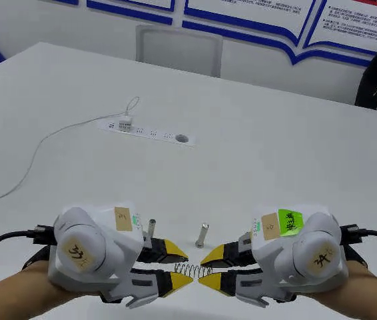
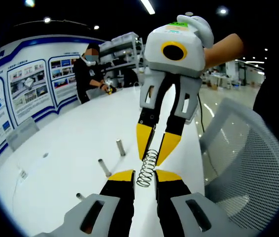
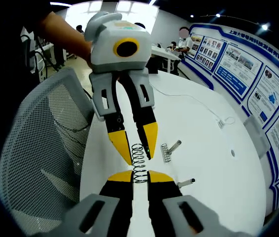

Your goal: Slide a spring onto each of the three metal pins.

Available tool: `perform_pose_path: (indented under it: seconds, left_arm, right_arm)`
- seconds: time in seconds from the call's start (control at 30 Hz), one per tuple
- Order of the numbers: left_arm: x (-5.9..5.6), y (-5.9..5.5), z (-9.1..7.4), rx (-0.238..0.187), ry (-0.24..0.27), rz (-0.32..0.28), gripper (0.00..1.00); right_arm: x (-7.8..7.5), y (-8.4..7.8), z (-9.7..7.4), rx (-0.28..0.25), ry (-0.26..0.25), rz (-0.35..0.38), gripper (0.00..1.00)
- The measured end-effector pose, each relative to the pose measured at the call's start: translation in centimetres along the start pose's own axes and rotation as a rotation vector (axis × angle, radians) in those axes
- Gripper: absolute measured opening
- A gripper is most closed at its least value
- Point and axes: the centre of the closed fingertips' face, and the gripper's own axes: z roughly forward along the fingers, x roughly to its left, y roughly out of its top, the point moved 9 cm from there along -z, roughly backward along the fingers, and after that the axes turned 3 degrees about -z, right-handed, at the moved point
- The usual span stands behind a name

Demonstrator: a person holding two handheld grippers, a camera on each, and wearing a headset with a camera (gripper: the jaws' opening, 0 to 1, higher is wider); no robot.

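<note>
While tools (image 1: 190,265) (image 1: 200,270) pinch one spring (image 1: 192,270), pins (image 1: 152,227) (image 1: 202,234) stand beyond.

You are working in what is looking like an open lab or training hall. A broad white worktop (image 1: 275,153) is carrying a power strip (image 1: 150,133), blue-framed display boards (image 2: 28,81) are lining the wall, a mesh office chair (image 3: 41,143) is standing alongside, and another person (image 2: 89,74) is standing at a further bench under ceiling spotlights (image 2: 148,6).
</note>
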Motion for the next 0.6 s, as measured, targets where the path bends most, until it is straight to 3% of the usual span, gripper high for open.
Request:
perform_pose_path:
  seconds: [0.23,0.37,0.6]
  left_arm:
    - [0.02,0.15,0.05,0.025,-0.007,0.036,0.14]
    - [-0.16,0.35,-0.05,0.04,-0.031,0.109,0.11]
    - [-0.17,0.78,-0.11,0.033,-0.034,0.155,0.1]
  right_arm:
    - [-0.06,0.13,-0.17,-0.007,-0.002,-0.013,0.11]
    - [-0.03,0.25,-0.37,-0.016,-0.004,-0.014,0.11]
    - [-0.13,0.26,-0.87,-0.032,-0.017,-0.023,0.12]
